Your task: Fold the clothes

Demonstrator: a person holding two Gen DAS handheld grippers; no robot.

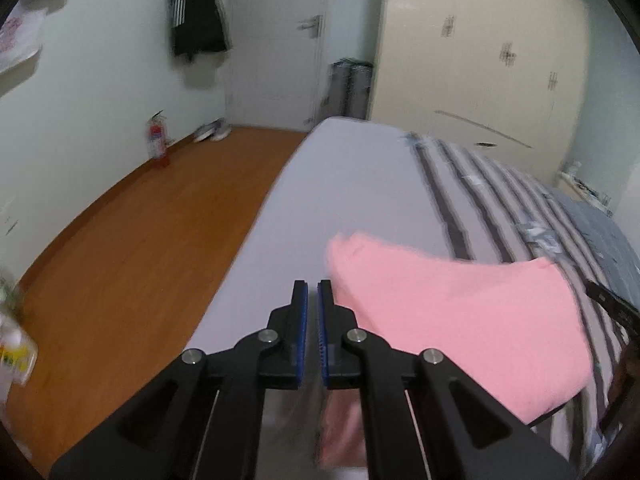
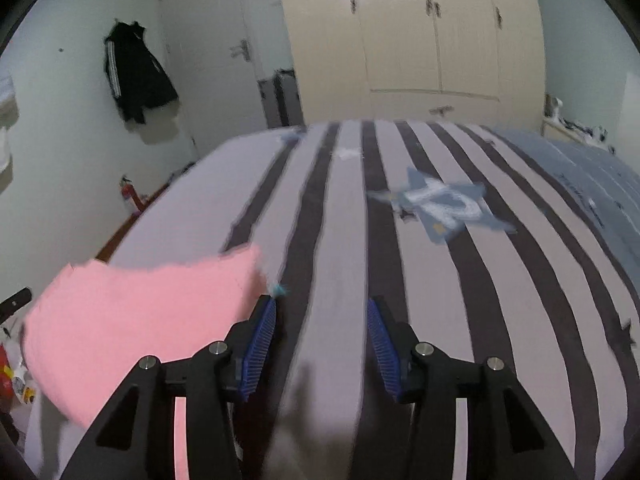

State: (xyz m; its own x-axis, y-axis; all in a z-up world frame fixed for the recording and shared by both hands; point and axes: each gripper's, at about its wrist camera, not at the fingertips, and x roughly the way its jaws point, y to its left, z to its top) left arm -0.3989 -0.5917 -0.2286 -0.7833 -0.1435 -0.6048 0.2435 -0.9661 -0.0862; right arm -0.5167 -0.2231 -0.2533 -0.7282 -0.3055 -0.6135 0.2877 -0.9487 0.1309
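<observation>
A bedroom with pale walls, a cream wardrobe (image 2: 416,28) and a white door (image 1: 280,40) holds a bed (image 1: 280,208) whose left edge runs beside a bare stretch of wooden floor (image 1: 132,232). The cover is plain pale along that edge and turns to dark-and-light stripes (image 2: 384,248) farther across. Both grippers tilt down toward the bed from its near end. The pink garment (image 1: 452,320) lies on the near part of the bed, between the plain strip and the stripes, its far edge ragged with blur. The left gripper (image 1: 312,292) hangs over the plain strip near the left edge, its blue pads nearly together with only a thin slit between them and nothing seen pinched at the tips — the pink cloth sits just to the right of its right finger and shows beneath its frame. The right gripper (image 2: 322,308) has its jaws parted about halfway and holds nothing; striped cover shows between the pads, and the pink cloth lies against the outer side of its left finger. A red fire extinguisher (image 1: 157,142) stands by the wall, well apart.
</observation>
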